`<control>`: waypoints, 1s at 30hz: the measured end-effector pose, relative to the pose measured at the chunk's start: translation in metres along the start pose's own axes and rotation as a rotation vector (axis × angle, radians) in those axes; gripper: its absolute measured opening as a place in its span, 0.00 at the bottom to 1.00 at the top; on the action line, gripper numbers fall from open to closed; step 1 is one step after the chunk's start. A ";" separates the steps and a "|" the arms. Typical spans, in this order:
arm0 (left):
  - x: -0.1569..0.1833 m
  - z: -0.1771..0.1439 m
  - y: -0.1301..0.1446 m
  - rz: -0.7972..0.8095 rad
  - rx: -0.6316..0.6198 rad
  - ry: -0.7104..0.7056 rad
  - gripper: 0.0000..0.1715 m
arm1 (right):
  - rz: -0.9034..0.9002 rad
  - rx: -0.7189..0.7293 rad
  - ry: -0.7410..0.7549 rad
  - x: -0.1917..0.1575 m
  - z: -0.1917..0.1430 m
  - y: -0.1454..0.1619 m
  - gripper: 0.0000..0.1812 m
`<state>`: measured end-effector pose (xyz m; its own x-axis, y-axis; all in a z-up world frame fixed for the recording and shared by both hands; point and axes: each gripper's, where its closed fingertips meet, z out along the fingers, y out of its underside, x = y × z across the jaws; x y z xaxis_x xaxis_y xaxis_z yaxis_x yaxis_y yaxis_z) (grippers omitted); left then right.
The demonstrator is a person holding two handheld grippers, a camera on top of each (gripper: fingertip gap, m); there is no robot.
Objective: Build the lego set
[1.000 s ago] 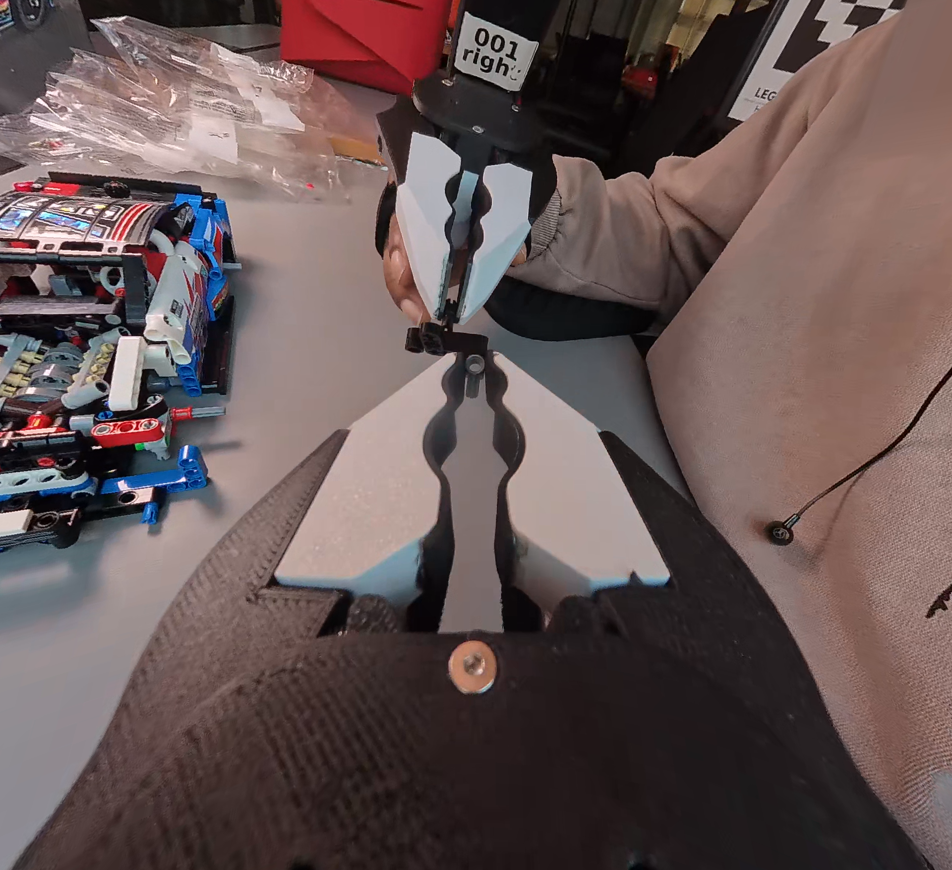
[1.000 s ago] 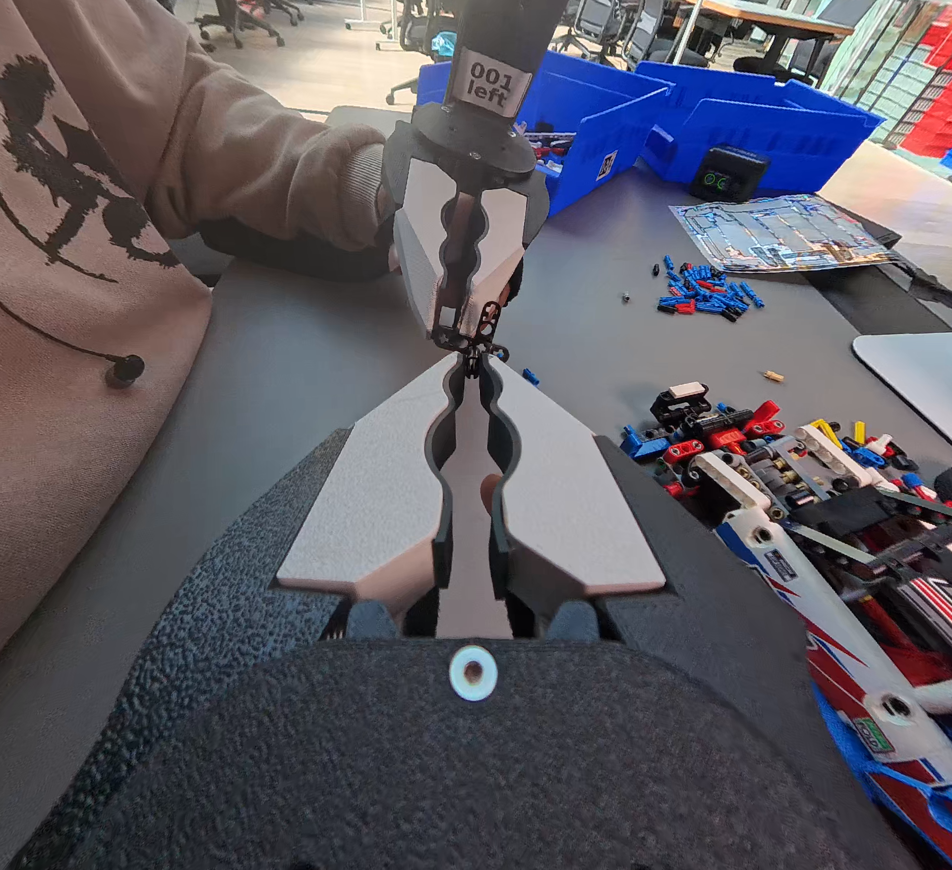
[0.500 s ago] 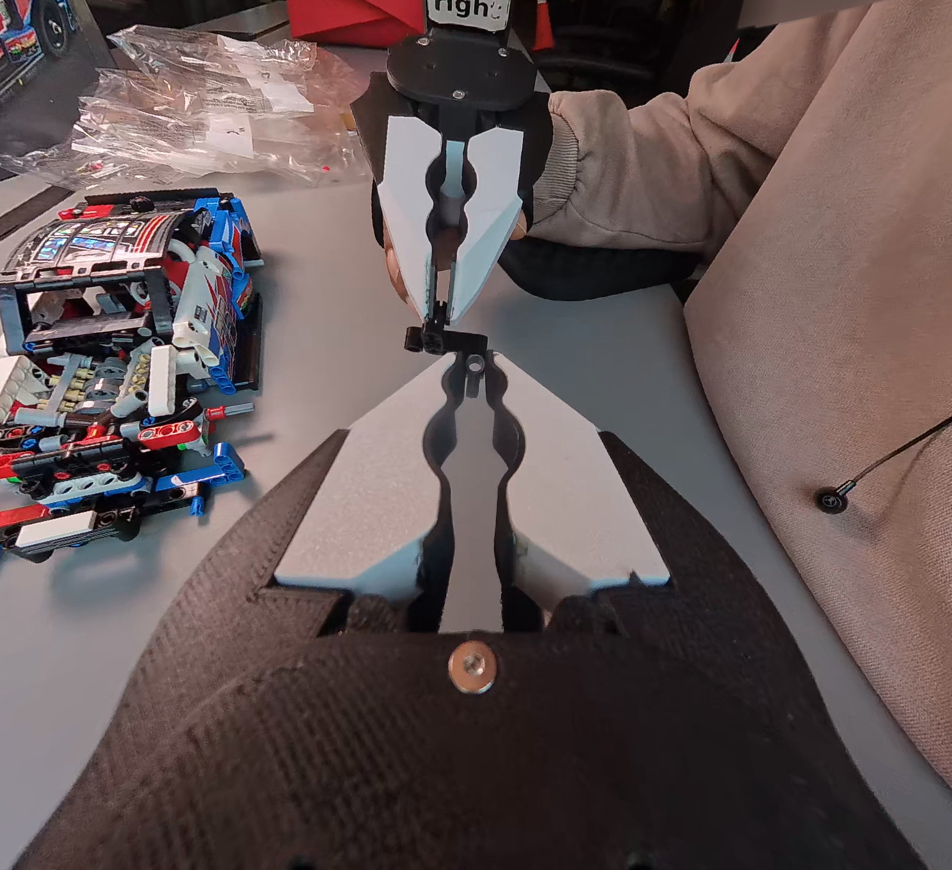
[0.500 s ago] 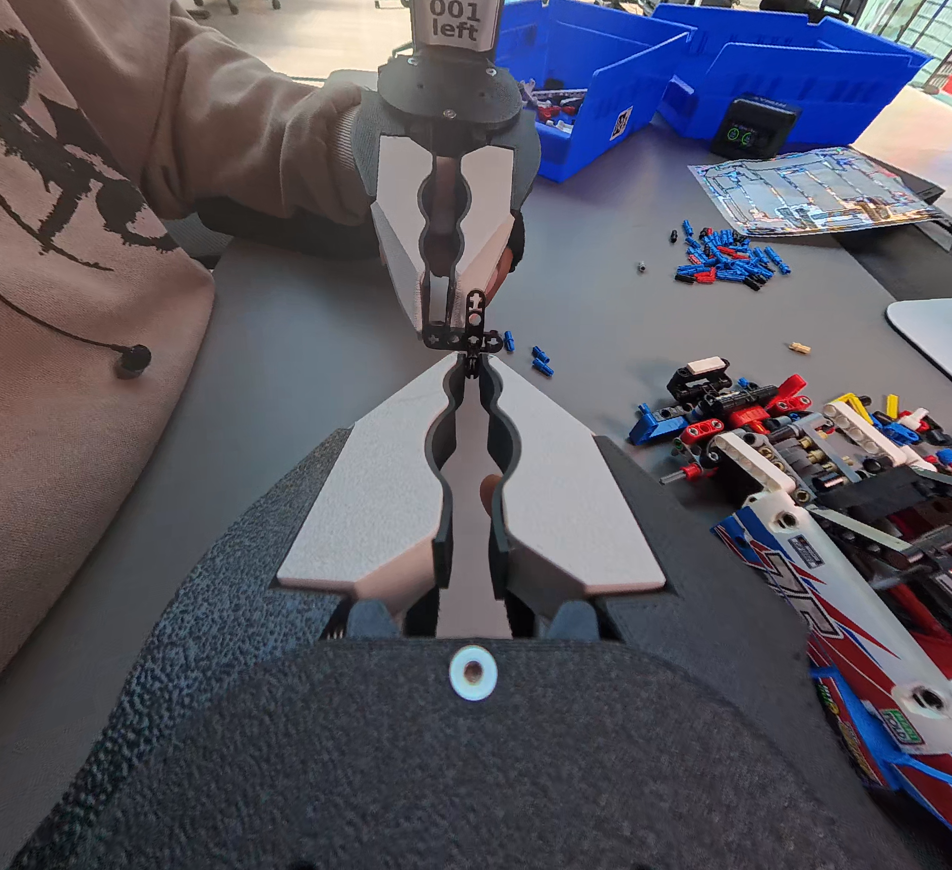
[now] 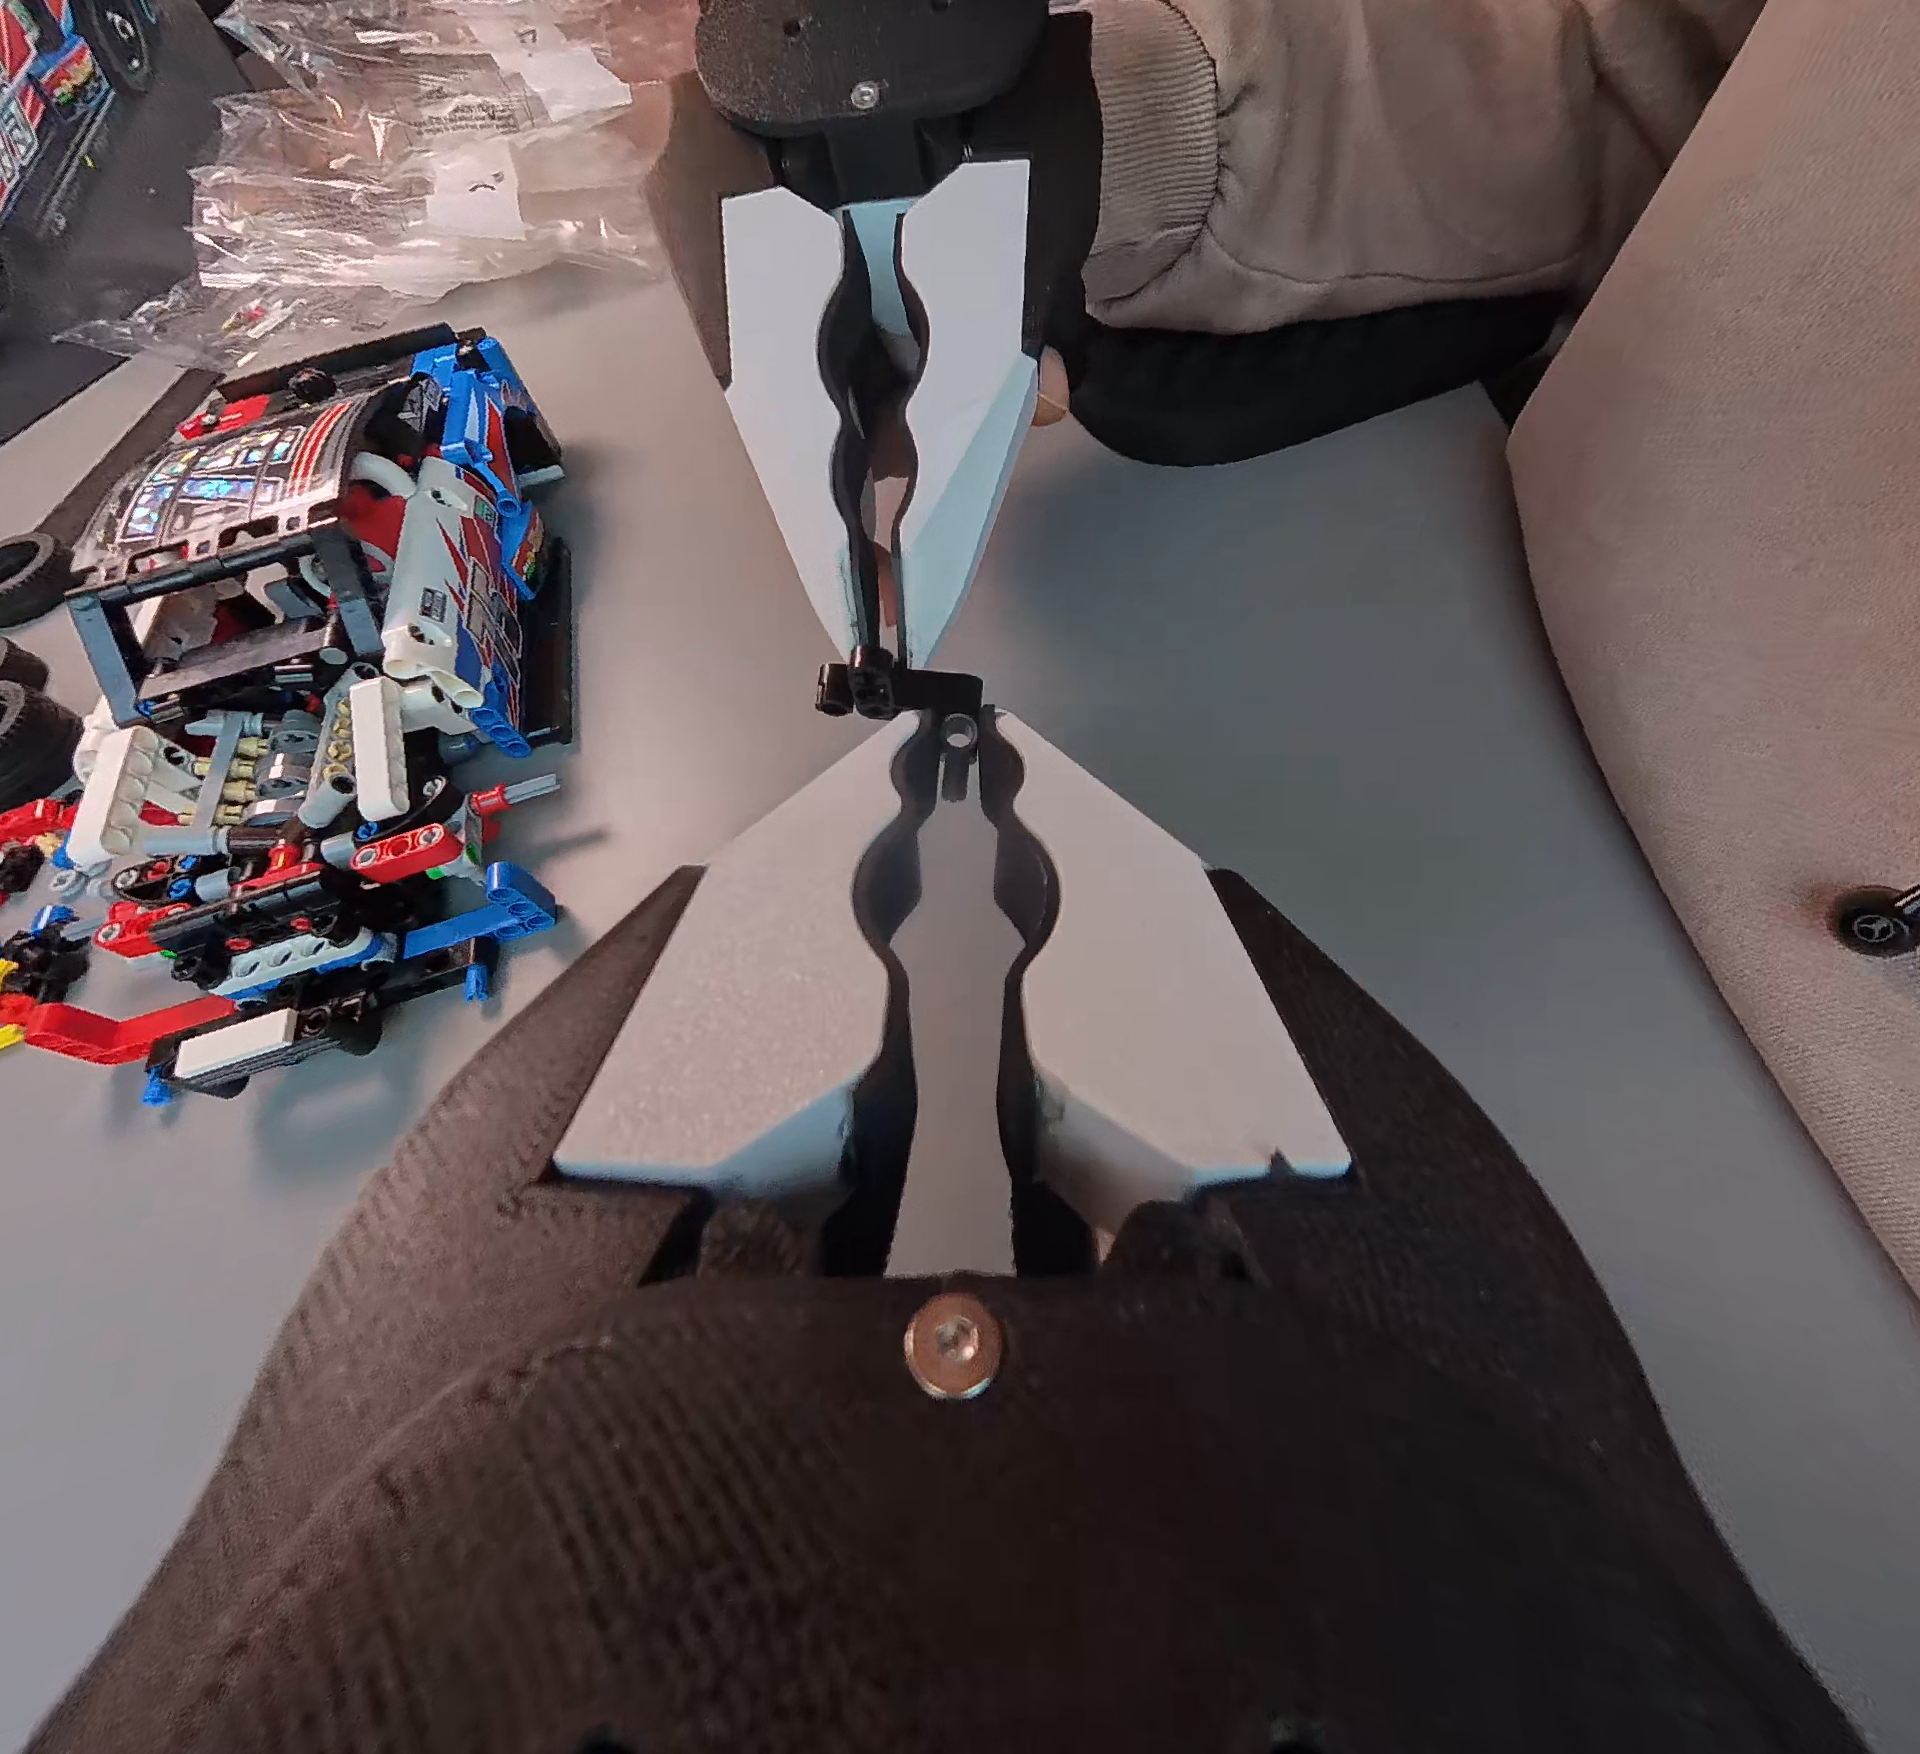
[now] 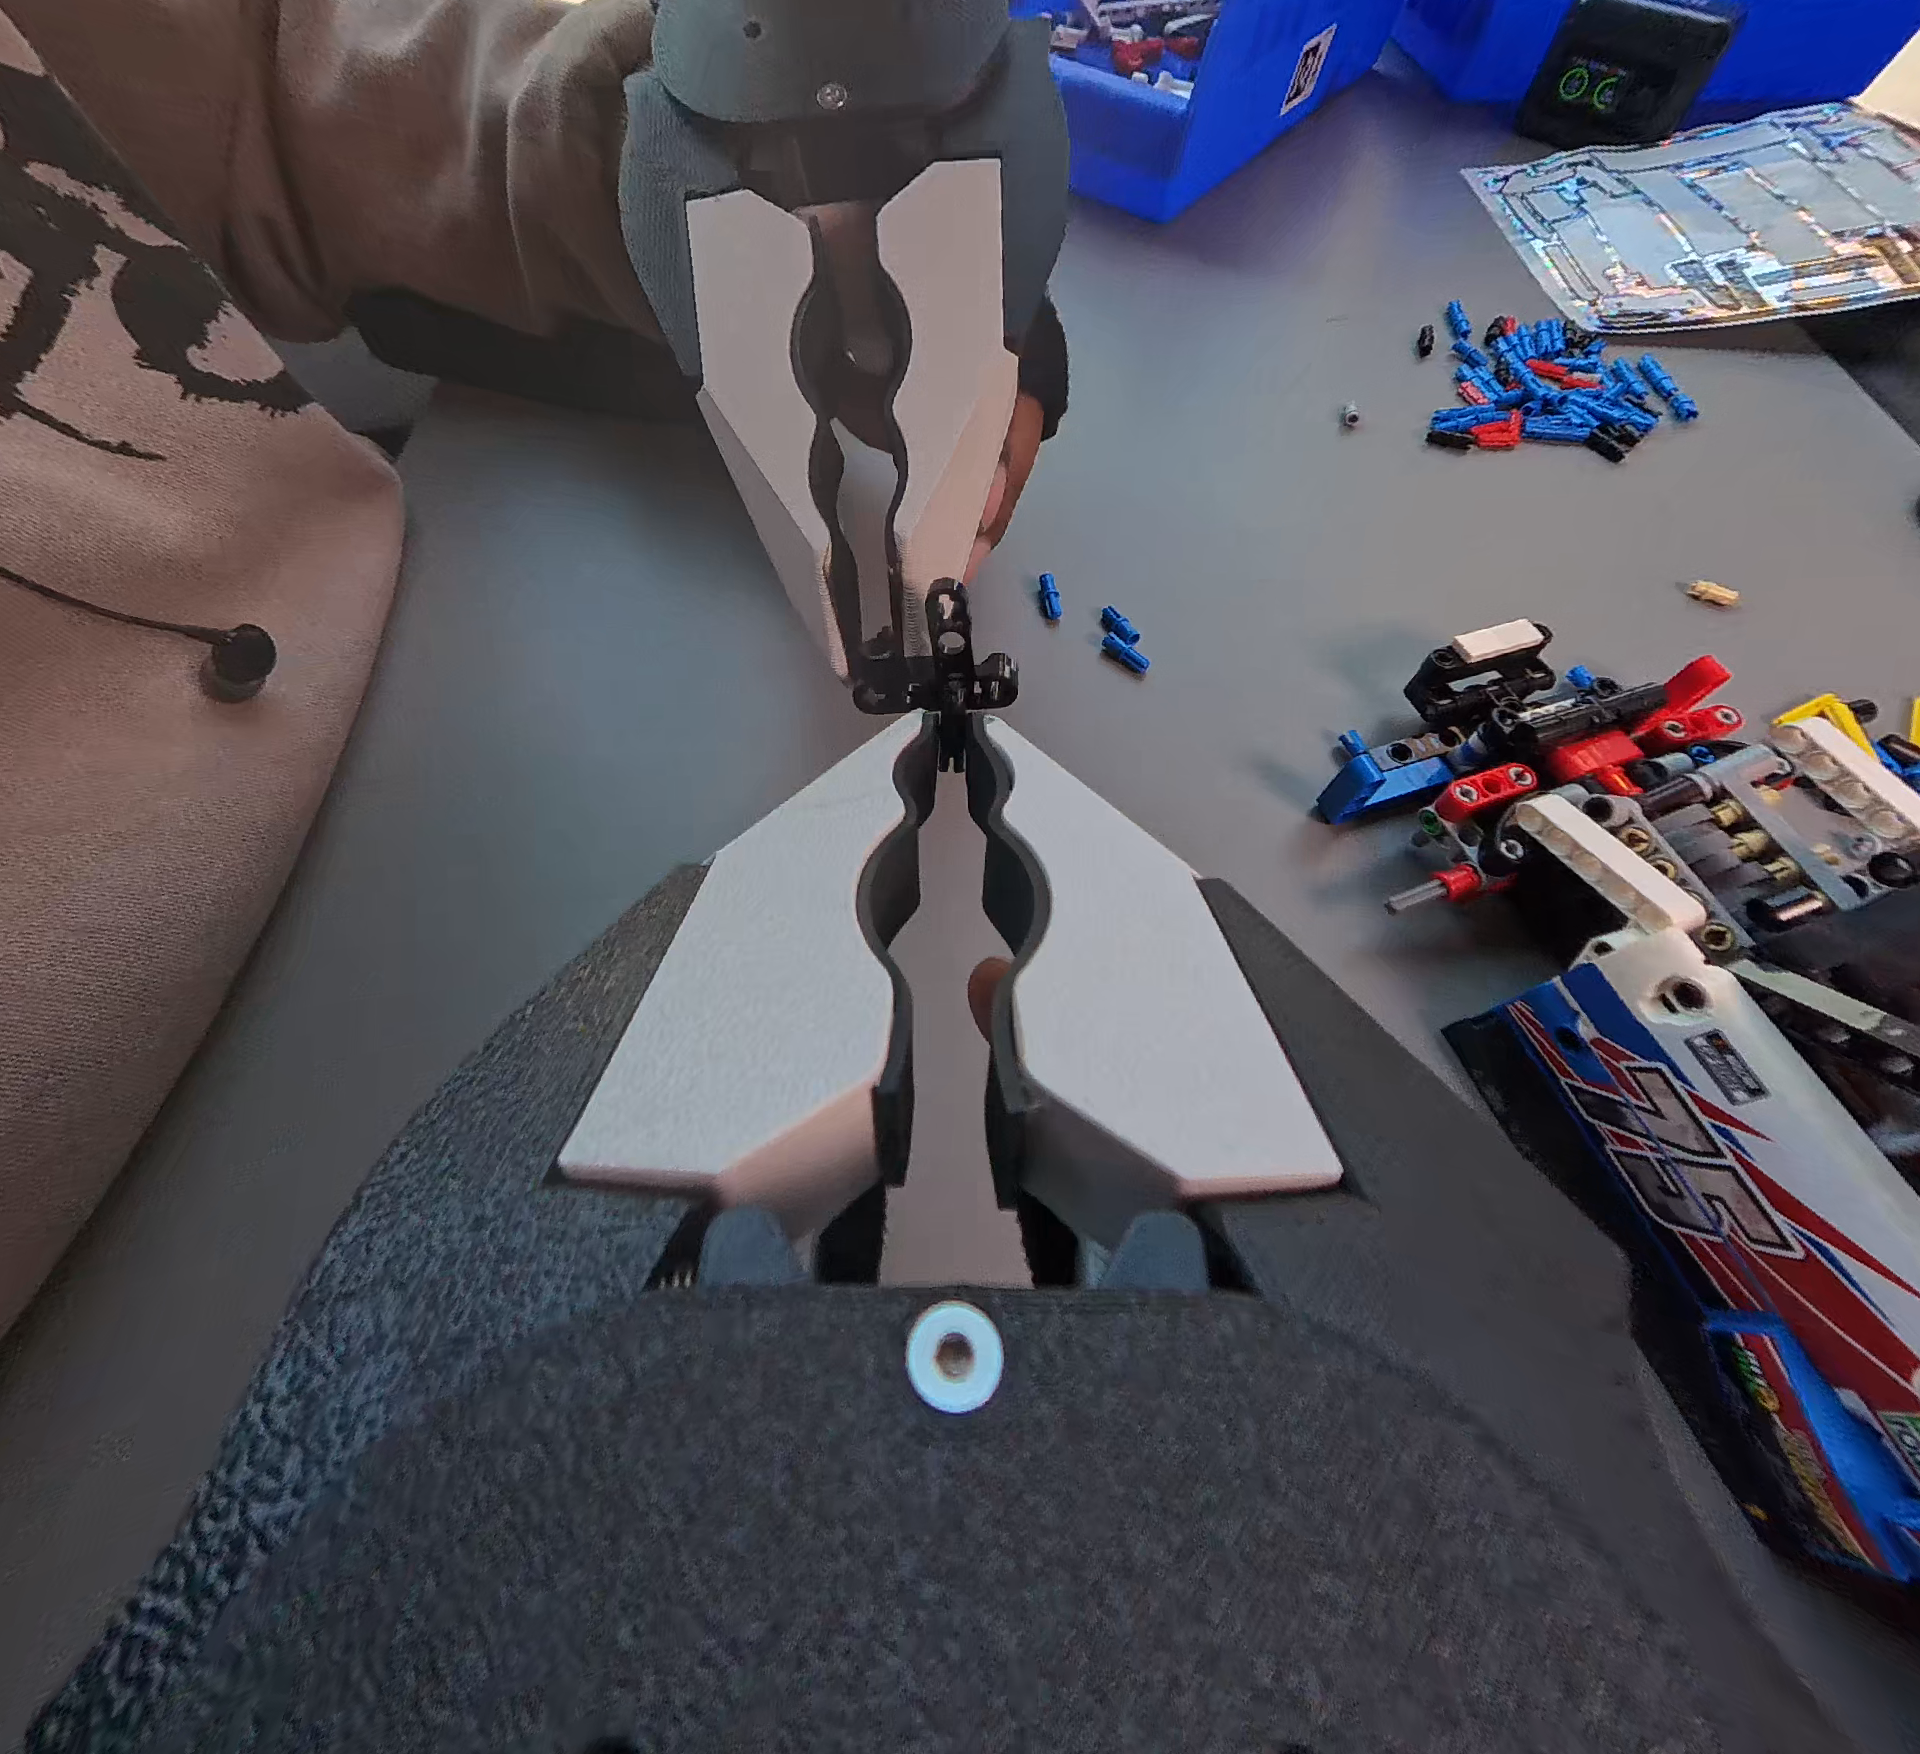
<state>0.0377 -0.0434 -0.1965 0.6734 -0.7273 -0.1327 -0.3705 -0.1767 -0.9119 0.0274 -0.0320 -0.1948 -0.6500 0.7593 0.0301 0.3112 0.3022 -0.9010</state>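
My left gripper is shut on a small black Lego piece with a hole. My right gripper is shut on a thin black piece. The two grippers meet tip to tip above the grey table. Their pieces touch and form a small black cross-shaped assembly. In the left wrist view the right gripper comes from the top and holds a black connector. In the right wrist view the left gripper comes from the top. The partly built Lego car lies on the table.
The car also shows at the right in the right wrist view. A pile of blue, red and black pins, three loose blue pins, a sticker sheet and blue bins lie beyond. Empty plastic bags lie behind the car. Less than 4 cm separates the two grippers' tips. From the right gripper's tips to the partly built Lego car is close to 15 cm.
Both grippers have tilted to look down more steeply at the table and have come closer together. The black pieces have stayed together at the tips, turned into a cross shape.
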 end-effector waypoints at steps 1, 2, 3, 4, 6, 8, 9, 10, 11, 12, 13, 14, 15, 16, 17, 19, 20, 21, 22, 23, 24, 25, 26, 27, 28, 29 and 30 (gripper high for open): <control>0.001 0.001 0.002 0.021 -0.014 -0.007 0.03 | 0.005 -0.002 -0.005 -0.001 0.001 0.001 0.01; 0.001 0.001 0.004 0.038 -0.028 -0.012 0.03 | 0.008 -0.005 -0.009 -0.001 0.002 0.002 0.02; 0.001 0.001 0.004 0.046 -0.032 -0.015 0.03 | 0.011 -0.006 -0.012 -0.002 0.003 0.003 0.02; 0.001 0.000 0.004 0.048 -0.030 -0.017 0.03 | 0.018 0.000 -0.016 -0.002 0.004 0.003 0.02; 0.001 -0.001 0.003 0.056 -0.028 -0.023 0.03 | 0.037 0.019 -0.027 -0.002 0.003 0.000 0.01; 0.000 -0.002 0.003 0.063 -0.025 -0.027 0.03 | 0.051 0.034 -0.032 -0.002 0.004 -0.001 0.01; 0.001 -0.002 0.002 0.062 -0.021 -0.025 0.03 | 0.059 0.039 -0.037 -0.002 0.004 -0.002 0.01; 0.001 -0.003 0.002 0.064 -0.013 -0.024 0.03 | 0.069 0.048 -0.043 -0.003 0.004 -0.003 0.01; 0.001 -0.004 0.001 0.063 -0.004 -0.022 0.03 | 0.081 0.059 -0.050 -0.003 0.004 -0.004 0.01; 0.001 -0.005 0.000 0.062 0.005 -0.020 0.03 | 0.094 0.071 -0.057 -0.003 0.004 -0.005 0.01; 0.001 -0.006 -0.001 0.060 0.016 -0.021 0.03 | 0.106 0.084 -0.063 -0.003 0.004 -0.007 0.01; 0.000 -0.007 -0.003 0.057 0.029 -0.022 0.03 | 0.117 0.100 -0.067 -0.003 0.004 -0.009 0.01; 0.000 -0.009 -0.005 0.050 0.045 -0.020 0.03 | 0.127 0.117 -0.070 -0.003 0.003 -0.011 0.01; 0.000 -0.010 -0.007 0.041 0.061 -0.015 0.03 | 0.138 0.134 -0.075 -0.003 0.003 -0.014 0.01; -0.001 -0.012 -0.009 0.028 0.077 -0.013 0.03 | 0.147 0.150 -0.080 -0.003 0.002 -0.016 0.01; -0.003 -0.014 -0.013 0.006 0.107 -0.016 0.03 | 0.154 0.178 -0.080 -0.002 0.001 -0.021 0.01; -0.004 -0.015 -0.015 -0.008 0.121 -0.015 0.03 | 0.153 0.190 -0.079 -0.002 0.000 -0.023 0.01; -0.004 -0.017 -0.017 -0.022 0.135 -0.012 0.03 | 0.148 0.200 -0.072 -0.001 -0.001 -0.025 0.01; -0.005 -0.018 -0.019 -0.034 0.147 -0.011 0.03 | 0.142 0.207 -0.068 -0.001 -0.002 -0.028 0.01; -0.006 -0.019 -0.019 -0.042 0.152 -0.011 0.03 | 0.137 0.213 -0.071 -0.002 -0.002 -0.029 0.01; -0.007 -0.019 -0.019 -0.045 0.152 -0.015 0.03 | 0.135 0.219 -0.078 -0.004 -0.003 -0.031 0.01; -0.008 -0.019 -0.018 -0.047 0.153 -0.017 0.03 | 0.133 0.217 -0.082 -0.005 -0.002 -0.031 0.01; -0.007 -0.018 -0.017 -0.051 0.150 -0.013 0.03 | 0.125 0.206 -0.079 -0.006 -0.001 -0.030 0.01; -0.008 -0.018 -0.016 -0.053 0.148 -0.013 0.03 | 0.114 0.197 -0.070 -0.006 0.000 -0.029 0.01; -0.008 -0.018 -0.016 -0.057 0.150 -0.011 0.03 | 0.110 0.191 -0.065 -0.005 0.000 -0.028 0.01; -0.008 -0.018 -0.016 -0.064 0.153 -0.007 0.03 | 0.112 0.190 -0.065 -0.005 0.000 -0.028 0.01; -0.008 -0.018 -0.016 -0.071 0.157 -0.002 0.03 | 0.114 0.191 -0.063 -0.005 0.000 -0.028 0.01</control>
<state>0.0272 -0.0468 -0.1738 0.6954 -0.7155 -0.0664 -0.2174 -0.1213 -0.9685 0.0219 -0.0441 -0.1698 -0.6619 0.7431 -0.0979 0.2523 0.0978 -0.9627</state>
